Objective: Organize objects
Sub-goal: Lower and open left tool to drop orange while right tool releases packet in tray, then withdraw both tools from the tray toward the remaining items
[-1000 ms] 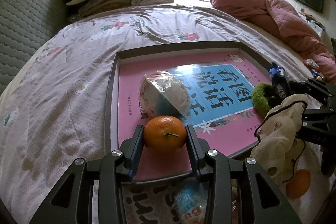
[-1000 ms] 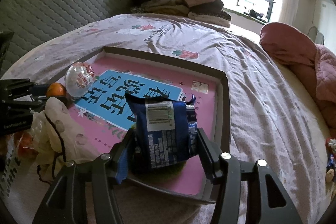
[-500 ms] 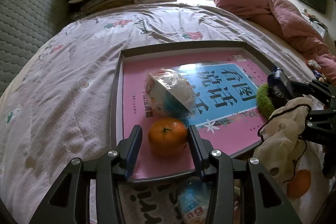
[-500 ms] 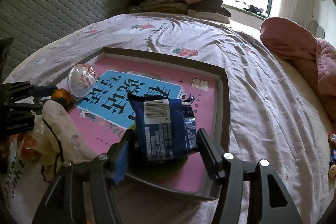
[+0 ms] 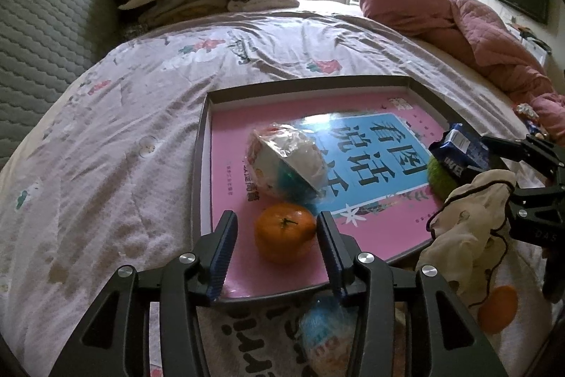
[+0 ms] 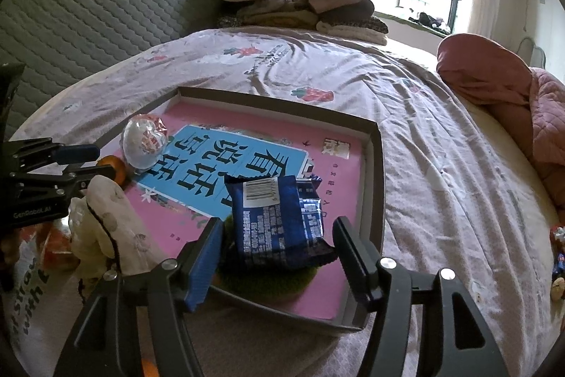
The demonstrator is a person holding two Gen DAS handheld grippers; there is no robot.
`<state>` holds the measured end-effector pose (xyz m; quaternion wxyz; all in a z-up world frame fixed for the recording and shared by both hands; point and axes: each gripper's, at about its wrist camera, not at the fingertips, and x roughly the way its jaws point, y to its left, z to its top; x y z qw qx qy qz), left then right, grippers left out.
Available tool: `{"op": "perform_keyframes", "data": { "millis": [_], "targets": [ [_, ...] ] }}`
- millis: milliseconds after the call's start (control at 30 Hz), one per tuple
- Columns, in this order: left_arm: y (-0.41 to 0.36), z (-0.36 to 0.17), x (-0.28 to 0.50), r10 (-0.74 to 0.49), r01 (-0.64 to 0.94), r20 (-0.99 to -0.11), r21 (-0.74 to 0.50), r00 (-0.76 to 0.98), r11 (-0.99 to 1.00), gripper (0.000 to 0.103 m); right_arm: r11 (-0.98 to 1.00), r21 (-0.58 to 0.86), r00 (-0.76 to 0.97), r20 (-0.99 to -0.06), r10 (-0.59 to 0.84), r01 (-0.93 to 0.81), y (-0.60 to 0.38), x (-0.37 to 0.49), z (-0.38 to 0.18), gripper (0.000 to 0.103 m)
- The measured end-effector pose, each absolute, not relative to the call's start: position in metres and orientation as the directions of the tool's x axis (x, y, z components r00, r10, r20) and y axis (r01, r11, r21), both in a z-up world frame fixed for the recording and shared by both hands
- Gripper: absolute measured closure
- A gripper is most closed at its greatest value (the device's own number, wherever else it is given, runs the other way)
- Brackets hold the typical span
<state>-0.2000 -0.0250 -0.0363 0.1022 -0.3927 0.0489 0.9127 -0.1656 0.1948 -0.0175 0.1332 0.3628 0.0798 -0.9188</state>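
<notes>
Orange (image 5: 284,233) and packet (image 6: 279,221) are set in tray (image 5: 203,165), released by just-opening left gripper (image 5: 275,241) and right gripper (image 6: 279,244), both apart.

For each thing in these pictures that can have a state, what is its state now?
Left claw: open, jaws just opened, around the tangerine.
Tangerine: released, resting in the tray.
Right claw: open, jaws just widened.
Blue snack packet: sealed, lying on a green object.
Tray: open-topped, on the bed.

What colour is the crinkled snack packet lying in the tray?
Dark blue crinkled snack packet, clearest in the right wrist view.
</notes>
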Motion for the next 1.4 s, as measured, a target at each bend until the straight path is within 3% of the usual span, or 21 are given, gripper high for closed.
{"op": "perform_keyframes", "data": {
  "millis": [633,767,1400],
  "targets": [
    [-0.023,-0.02,-0.188,0.122,-0.208,-0.701,0.037,-0.702,-0.978,0.054,-0.956,-0.053,-0.739,-0.646,-0.188,0.29,0.196,-0.16,-0.001,0.04],
    [-0.025,-0.016,-0.187,0.127,-0.202,-0.695,0.027,-0.708,-0.979,0.039,-0.957,-0.044,-0.741,-0.643,-0.191,0.285,0.197,-0.159,0.0,0.04],
    [-0.031,0.018,-0.171,0.127,-0.184,-0.634,0.024,-0.763,-0.983,0.032,-0.957,-0.017,-0.786,-0.574,-0.228,0.29,0.199,-0.144,0.027,0.039]
  ]
}}
